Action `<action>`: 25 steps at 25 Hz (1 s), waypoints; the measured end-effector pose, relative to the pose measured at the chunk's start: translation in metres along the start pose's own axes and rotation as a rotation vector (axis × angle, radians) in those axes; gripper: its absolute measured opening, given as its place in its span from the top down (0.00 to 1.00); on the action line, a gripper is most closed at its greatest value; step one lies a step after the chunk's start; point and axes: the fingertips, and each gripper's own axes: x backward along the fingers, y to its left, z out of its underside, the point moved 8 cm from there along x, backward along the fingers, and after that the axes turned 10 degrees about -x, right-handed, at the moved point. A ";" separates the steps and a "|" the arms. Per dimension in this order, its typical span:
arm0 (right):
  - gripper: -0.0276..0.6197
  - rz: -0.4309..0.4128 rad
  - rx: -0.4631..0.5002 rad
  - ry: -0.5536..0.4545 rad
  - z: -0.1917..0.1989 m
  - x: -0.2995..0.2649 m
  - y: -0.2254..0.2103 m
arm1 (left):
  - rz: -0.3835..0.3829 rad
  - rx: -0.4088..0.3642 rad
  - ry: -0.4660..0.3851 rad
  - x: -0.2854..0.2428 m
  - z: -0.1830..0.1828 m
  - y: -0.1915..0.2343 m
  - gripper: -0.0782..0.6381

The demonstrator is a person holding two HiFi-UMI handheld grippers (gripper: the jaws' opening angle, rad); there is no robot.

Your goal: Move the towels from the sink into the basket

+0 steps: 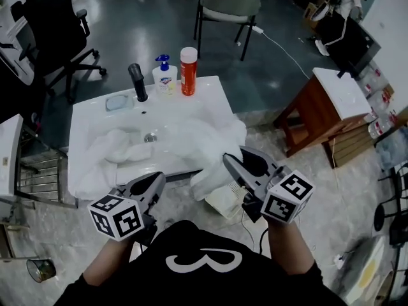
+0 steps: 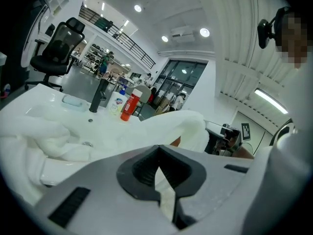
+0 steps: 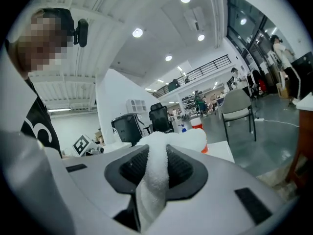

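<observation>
A white sink [image 1: 210, 104] holds crumpled white towels [image 1: 121, 148]. One white towel [image 1: 217, 145] hangs over the sink's right front corner, and my right gripper [image 1: 228, 161] is shut on it. In the right gripper view the cloth [image 3: 159, 175] is pinched between the pads and bulges above the tips [image 3: 157, 147]. My left gripper [image 1: 159, 178] sits just off the sink's front edge, its jaws shut with nothing seen in them [image 2: 157, 150]. Below the hanging towel, a white basket [image 1: 220, 203] on the floor is partly hidden by the towel and my right gripper.
At the back of the sink stand a black tap [image 1: 137, 81], a soap pump bottle [image 1: 165, 76], an orange bottle [image 1: 188, 71] and a soap dish [image 1: 118, 102]. A wooden stool [image 1: 325, 107] is to the right, a metal rack [image 1: 38, 171] to the left, and chairs [image 1: 226, 8] behind.
</observation>
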 end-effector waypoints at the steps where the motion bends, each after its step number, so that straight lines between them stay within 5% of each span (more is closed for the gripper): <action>1: 0.80 0.004 -0.002 -0.015 -0.003 0.009 0.002 | 0.009 -0.003 0.001 -0.001 0.001 -0.004 0.88; 16: 0.80 0.150 -0.012 -0.260 -0.021 0.154 0.032 | 0.215 -0.107 0.042 -0.027 -0.001 -0.091 0.88; 25: 0.80 0.291 -0.028 -0.296 -0.006 0.205 0.022 | 0.324 -0.152 0.102 -0.060 0.007 -0.127 0.88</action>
